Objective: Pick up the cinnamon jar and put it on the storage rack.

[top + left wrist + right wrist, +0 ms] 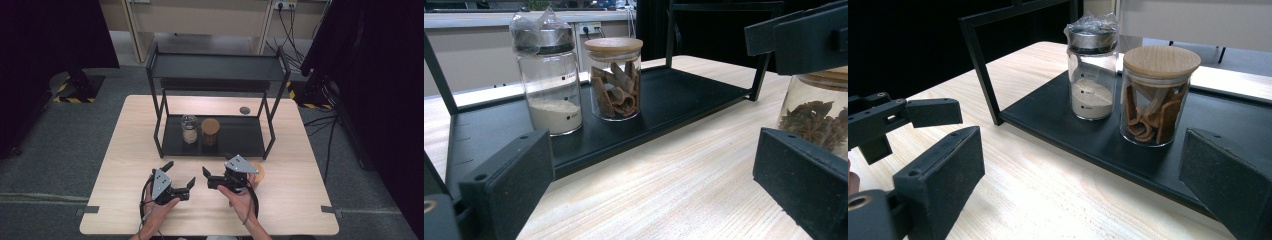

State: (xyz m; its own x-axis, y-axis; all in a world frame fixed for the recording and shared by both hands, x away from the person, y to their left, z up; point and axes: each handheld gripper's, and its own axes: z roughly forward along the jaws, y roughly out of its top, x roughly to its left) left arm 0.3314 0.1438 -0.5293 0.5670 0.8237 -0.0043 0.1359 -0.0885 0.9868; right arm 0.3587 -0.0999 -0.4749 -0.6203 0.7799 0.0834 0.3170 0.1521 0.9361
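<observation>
Setting: lab or test room rigged for recording, not a home. Grey carpet floor (60, 145); black curtains (45, 35) close both sides. Stand base with yellow-black hazard tape (75, 92) at left. Cables (295, 37) trail to a wall socket (285, 5). Pale wooden desk (130, 150) carries a black two-tier shelf rack (215, 67).

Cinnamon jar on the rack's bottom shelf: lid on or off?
On. The wooden lid sits flat across the mouth of the cinnamon jar, which stands upright on the rack's bottom shelf beside the powder jar.
</observation>
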